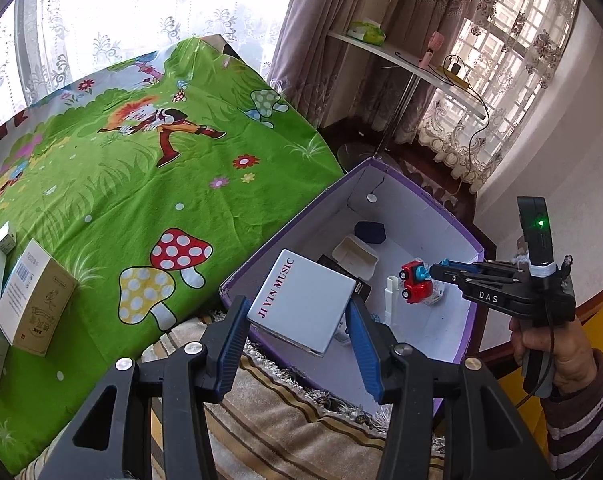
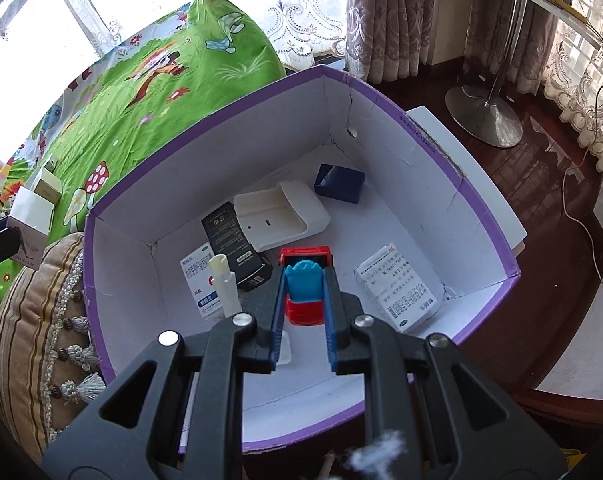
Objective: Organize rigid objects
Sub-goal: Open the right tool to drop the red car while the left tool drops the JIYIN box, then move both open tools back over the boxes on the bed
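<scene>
"JI YIN MUSIC" is running in purple capitals along one edge of the white square box (image 1: 306, 300). White letters "DAS" are showing on the black body of the right tool (image 1: 426, 270). A barcode is showing on the upper side of the beige carton (image 1: 33, 296) on the bed; its other print is staying too small to read. The medicine boxes (image 2: 399, 294) in the purple bin (image 2: 441, 148) are carrying Chinese print that is not reading clearly.

- Purple box (image 2: 441, 148): matt cardboard, white inside.
- Toy car (image 2: 305, 296): glossy red and blue plastic.
- White case (image 1: 305, 304): smooth, faintly glossy.
- Green sheet (image 1: 121, 168): printed, creased cloth.
- Floor (image 2: 541, 184): polished dark wood.
</scene>
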Demonstrator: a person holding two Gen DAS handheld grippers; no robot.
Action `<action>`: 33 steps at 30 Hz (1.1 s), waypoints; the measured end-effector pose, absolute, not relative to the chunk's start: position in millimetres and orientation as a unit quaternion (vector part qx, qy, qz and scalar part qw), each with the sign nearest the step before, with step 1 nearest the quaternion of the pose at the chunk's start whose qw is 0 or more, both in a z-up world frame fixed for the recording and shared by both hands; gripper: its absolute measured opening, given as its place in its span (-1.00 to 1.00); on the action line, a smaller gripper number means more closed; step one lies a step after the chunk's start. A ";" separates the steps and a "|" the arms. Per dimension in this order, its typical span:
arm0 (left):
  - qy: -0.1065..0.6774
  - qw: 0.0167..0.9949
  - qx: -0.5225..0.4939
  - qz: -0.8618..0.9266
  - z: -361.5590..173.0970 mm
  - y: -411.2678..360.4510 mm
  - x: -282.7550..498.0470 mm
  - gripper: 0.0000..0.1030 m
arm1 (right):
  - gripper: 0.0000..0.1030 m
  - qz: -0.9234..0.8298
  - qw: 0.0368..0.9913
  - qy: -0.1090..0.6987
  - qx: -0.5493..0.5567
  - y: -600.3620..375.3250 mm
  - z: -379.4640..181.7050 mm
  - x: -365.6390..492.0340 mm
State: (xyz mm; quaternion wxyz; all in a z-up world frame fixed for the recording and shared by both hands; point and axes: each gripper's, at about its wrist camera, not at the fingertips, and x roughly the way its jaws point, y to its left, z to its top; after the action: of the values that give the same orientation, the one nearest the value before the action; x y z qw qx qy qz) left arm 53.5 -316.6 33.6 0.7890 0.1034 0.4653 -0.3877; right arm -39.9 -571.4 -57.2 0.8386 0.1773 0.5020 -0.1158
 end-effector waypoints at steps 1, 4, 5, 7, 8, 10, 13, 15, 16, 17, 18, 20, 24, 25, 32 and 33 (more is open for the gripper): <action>0.465 0.789 0.104 -0.388 33.6 -317.8 53.3 -0.02 | -0.60 -0.114 0.837 0.504 0.179 -572.0 -60.3 -39.1; 0.463 0.789 0.108 -0.388 33.5 -321.5 53.1 -0.02 | -0.59 -0.115 0.830 0.514 0.182 -573.7 -68.7 -36.3; 0.463 0.790 0.108 -0.388 33.6 -322.2 53.2 -0.02 | -0.55 -0.116 0.827 0.518 0.185 -574.8 -71.3 -35.7; 0.462 0.789 0.105 -0.390 33.5 -323.5 54.2 -0.02 | -0.23 -0.118 0.823 0.523 0.189 -576.1 -73.2 -35.3; 0.462 0.789 0.101 -0.391 33.4 -323.9 55.1 0.00 | 0.10 -0.119 0.824 0.521 0.190 -576.3 -72.2 -35.9; 0.468 0.785 0.096 -0.395 31.3 -324.9 57.2 0.07 | 0.28 -0.124 0.830 0.510 0.189 -575.9 -67.4 -38.4; 0.469 0.786 0.093 -0.393 30.6 -325.2 58.1 0.29 | 0.28 -0.128 0.833 0.501 0.194 -577.0 -60.6 -40.4; 0.466 0.787 0.088 -0.393 32.6 -323.1 58.1 0.31 | 0.28 -0.129 0.837 0.493 0.197 -576.2 -55.1 -42.7; 0.466 0.789 0.085 -0.392 33.6 -321.1 58.1 0.31 | 0.28 -0.128 0.840 0.490 0.196 -575.0 -51.9 -43.7; 0.466 0.790 0.081 -0.390 34.7 -318.3 57.8 0.31 | 0.28 -0.127 0.843 0.486 0.194 -573.7 -48.6 -44.3; 0.466 0.791 0.075 -0.389 36.0 -314.4 58.0 0.31 | 0.28 -0.125 0.846 0.480 0.193 -572.0 -44.6 -45.1; 0.466 0.794 0.062 -0.385 37.9 -305.7 58.0 0.31 | 0.28 -0.120 0.853 0.470 0.193 -567.8 -35.9 -46.3; 0.460 0.804 0.038 -0.375 44.6 -287.4 57.8 0.31 | 0.28 -0.107 0.873 0.441 0.178 -552.4 -14.5 -45.1; 0.457 0.807 0.033 -0.372 46.7 -282.2 57.5 0.31 | 0.28 -0.102 0.879 0.432 0.172 -547.1 -8.1 -44.6; 0.435 0.828 0.004 -0.354 56.1 -246.1 55.0 0.31 | 0.41 -0.068 0.904 0.398 0.143 -507.9 27.2 -32.6; 0.434 0.829 0.002 -0.352 56.7 -241.7 56.2 0.31 | 0.42 -0.061 0.906 0.395 0.140 -502.1 30.9 -29.9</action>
State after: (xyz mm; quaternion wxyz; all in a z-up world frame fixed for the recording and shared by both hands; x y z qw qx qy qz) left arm 56.2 -241.7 56.7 0.8294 0.0019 0.4343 -0.3515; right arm -29.9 -502.1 30.9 0.9057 0.1400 0.3953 -0.0614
